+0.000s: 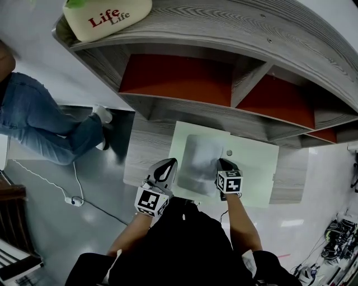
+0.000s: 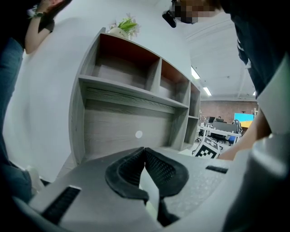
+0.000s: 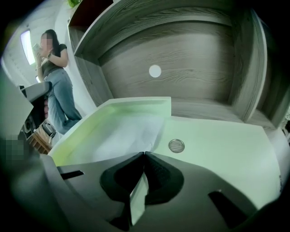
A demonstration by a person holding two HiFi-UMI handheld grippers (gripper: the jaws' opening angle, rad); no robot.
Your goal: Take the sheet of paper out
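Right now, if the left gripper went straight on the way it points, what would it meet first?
Probably the grey wood-grain back panel straight ahead, near its small white round disc. Nothing shows between it and the left gripper, though the desktop hidden under the jaws might come first.

My tools: 2, left tool (image 1: 166,169) and right tool (image 1: 225,165). 1 sheet of paper (image 1: 201,159). 1 pale green folder (image 1: 254,167). 1 snap button (image 1: 229,152). 1 shelf unit (image 1: 224,33). 1 cream pot (image 1: 106,17). 1 bystander (image 1: 39,125).
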